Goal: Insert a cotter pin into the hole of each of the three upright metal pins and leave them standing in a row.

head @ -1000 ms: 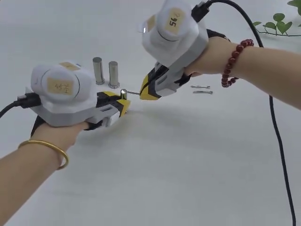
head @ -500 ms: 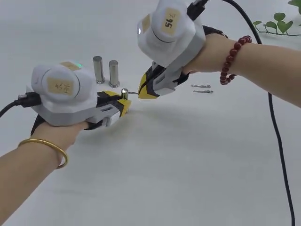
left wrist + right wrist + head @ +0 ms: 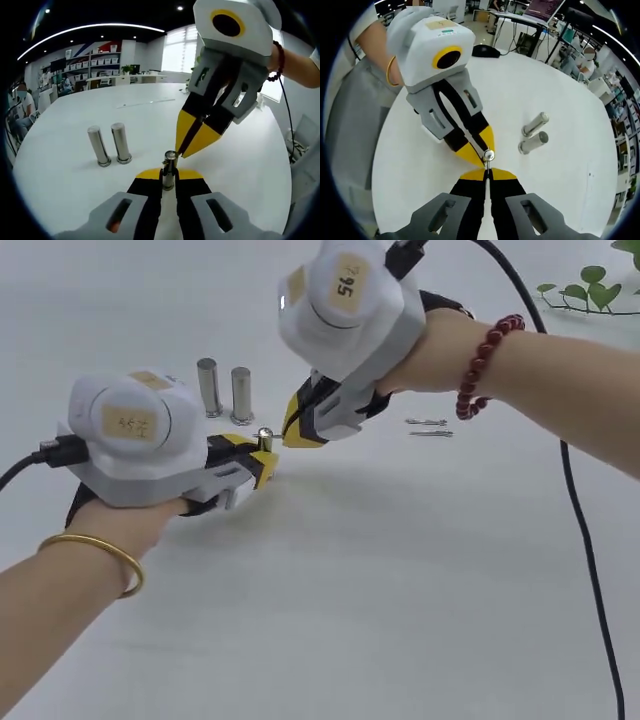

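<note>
My left gripper (image 3: 258,455) is shut on a short metal pin (image 3: 264,439) and holds it upright on the white table; the pin (image 3: 170,167) rises between its yellow tips. My right gripper (image 3: 290,435) comes in from the right, shut on a thin cotter pin (image 3: 488,165). Its tips nearly touch the pin's top (image 3: 488,154), so most of the cotter pin is hidden. Two more metal pins (image 3: 207,388) (image 3: 241,395) stand side by side just behind the left gripper. The same pair is in the left gripper view (image 3: 98,146) (image 3: 121,143).
Two spare cotter pins (image 3: 428,423) (image 3: 432,434) lie on the table to the right of my right hand. A black cable (image 3: 590,540) runs down the right side. Green leaves (image 3: 590,290) sit at the far right corner.
My right gripper has moved left toward the held pin. The stretch of cotter pin that showed between its tips and the pin has almost gone. The left gripper has stayed put.
</note>
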Demonstrator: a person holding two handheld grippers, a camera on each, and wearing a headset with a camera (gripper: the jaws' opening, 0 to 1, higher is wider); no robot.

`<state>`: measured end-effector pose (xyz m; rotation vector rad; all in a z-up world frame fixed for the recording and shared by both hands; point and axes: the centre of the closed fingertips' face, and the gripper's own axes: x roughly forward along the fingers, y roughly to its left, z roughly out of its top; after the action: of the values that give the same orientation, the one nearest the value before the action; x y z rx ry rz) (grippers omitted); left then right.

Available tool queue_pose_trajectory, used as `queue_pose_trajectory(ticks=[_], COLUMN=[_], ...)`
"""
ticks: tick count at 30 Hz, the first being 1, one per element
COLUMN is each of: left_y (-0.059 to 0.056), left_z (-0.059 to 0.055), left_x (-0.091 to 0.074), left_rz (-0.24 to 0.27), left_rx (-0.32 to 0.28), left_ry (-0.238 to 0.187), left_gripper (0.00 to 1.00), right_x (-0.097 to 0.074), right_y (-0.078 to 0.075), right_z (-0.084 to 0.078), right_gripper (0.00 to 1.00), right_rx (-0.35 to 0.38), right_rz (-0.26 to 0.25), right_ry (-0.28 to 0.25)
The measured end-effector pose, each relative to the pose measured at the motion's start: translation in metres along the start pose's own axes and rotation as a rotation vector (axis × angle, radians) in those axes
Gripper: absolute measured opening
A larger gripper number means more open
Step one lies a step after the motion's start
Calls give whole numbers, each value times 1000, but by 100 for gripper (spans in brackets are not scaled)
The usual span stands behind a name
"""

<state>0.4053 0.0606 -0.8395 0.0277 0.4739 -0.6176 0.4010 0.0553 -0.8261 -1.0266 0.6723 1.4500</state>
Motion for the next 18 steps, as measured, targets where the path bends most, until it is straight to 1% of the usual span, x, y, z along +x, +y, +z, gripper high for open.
queue_pose_trajectory(ticks=[6, 8, 10, 13, 18], left_y=[0, 0, 0, -1, -1], left_z=[-1, -1, -1, -1, -1], left_x=[0, 0, 0, 0, -1], left_rz=[4, 5, 7, 11, 13], left_rx=[-6, -7, -4, 9, 4], left_ry=[0, 0, 2, 5, 6], left_gripper=[7, 7, 7, 7, 7], right_x=[1, 2, 2, 1, -3], right_y=[0, 0, 1, 1, 3], right_z=[3, 4, 5, 7, 8], right_gripper=[3, 3, 4, 4, 5], right_rx=[20, 47, 59, 122, 180], right_rz=[-1, -1, -1, 0, 2], right_ry=[-13, -23, -35, -60, -93])
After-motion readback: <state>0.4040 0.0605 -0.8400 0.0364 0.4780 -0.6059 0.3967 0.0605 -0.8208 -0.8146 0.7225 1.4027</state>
